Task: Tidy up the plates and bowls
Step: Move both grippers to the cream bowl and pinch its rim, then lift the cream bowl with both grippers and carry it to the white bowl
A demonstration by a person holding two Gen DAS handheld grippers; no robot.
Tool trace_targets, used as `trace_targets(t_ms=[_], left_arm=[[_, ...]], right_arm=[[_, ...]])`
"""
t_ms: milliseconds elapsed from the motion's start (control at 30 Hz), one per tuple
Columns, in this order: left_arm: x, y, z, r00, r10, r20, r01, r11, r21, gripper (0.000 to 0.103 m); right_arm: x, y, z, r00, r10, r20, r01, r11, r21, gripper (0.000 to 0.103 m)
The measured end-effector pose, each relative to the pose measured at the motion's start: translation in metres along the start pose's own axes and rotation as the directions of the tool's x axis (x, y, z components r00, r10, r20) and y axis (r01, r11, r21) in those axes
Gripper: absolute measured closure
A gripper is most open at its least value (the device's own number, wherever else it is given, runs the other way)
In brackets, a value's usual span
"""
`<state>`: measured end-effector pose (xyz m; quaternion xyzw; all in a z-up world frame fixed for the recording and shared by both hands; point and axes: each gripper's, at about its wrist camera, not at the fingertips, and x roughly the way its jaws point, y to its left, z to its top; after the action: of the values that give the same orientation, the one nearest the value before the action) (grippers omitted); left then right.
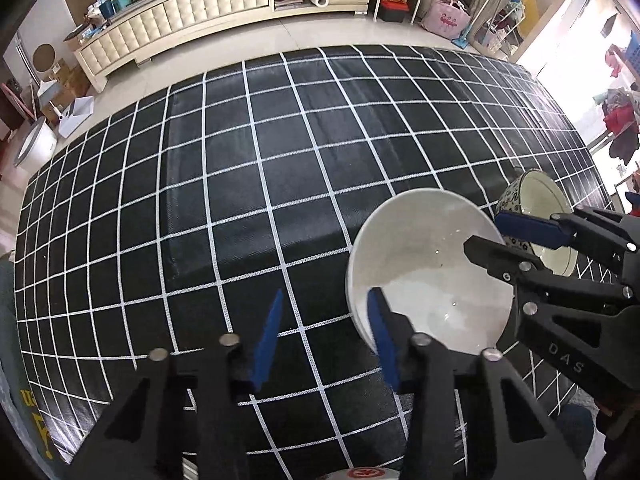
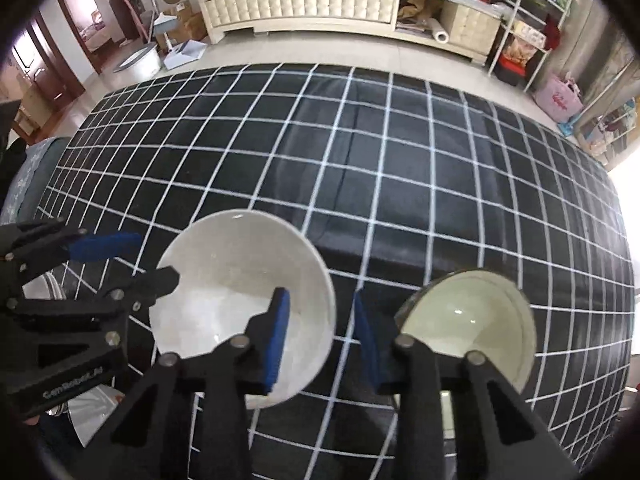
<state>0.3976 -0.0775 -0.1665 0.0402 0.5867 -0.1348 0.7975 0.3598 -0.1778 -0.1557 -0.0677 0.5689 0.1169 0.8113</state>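
My two grippers, left and right, are both open by the white bowl, holding nothing.

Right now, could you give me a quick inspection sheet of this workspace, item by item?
Surface: black cloth with a white grid covering the table, some creases.
Job's things: plain white ceramic bowl, empty; cream-lined bowl with a blue-and-white patterned outside to its right, empty.
Clutter: silvery round object at the near left edge, only partly seen.
Grippers: left tool open, one blue pad over the white bowl's rim; right tool open, between the two bowls.
Cables: nothing seen.
Surroundings: cream tufted cabinet with boxes on top, white shelf rack, pink bag on the floor.
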Motion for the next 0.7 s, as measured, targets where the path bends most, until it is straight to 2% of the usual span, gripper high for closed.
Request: trace_targets(t_ms=[100, 300, 433, 533, 700], left_arm=[[0.004, 0.002, -0.001, 0.999, -0.032, -0.006, 0.032, 0.999, 0.003, 0.074], [0.011, -0.007, -0.004, 0.999, -0.037, -0.022, 0.037, 0.999, 0.019, 0.083], [0.017, -0.017, -0.004, 0.998, -0.045, -0.032, 0.047, 0.998, 0.037, 0.091], [0.018, -0.025, -0.005, 1.000, -0.010, -0.030, 0.012, 0.998, 0.069, 0.091], [0.004, -0.026, -0.012, 1.000, -0.022, -0.009, 0.023, 0.998, 0.064, 0.092]], right_arm=[[0.006, 0.001, -0.002, 1.000, -0.004, -0.017, 0.003, 1.000, -0.007, 0.077], [0.014, -0.003, -0.004, 0.999, -0.027, -0.040, 0.029, 0.999, 0.046, 0.091], [0.017, -0.003, -0.007, 0.998, -0.038, -0.048, 0.041, 0.997, 0.058, 0.092], [0.015, -0.004, -0.008, 0.998, -0.036, -0.044, 0.040, 0.996, 0.076, 0.093], [0.002, -0.001, -0.010, 1.000, -0.018, -0.004, 0.018, 0.995, 0.099, 0.094]])
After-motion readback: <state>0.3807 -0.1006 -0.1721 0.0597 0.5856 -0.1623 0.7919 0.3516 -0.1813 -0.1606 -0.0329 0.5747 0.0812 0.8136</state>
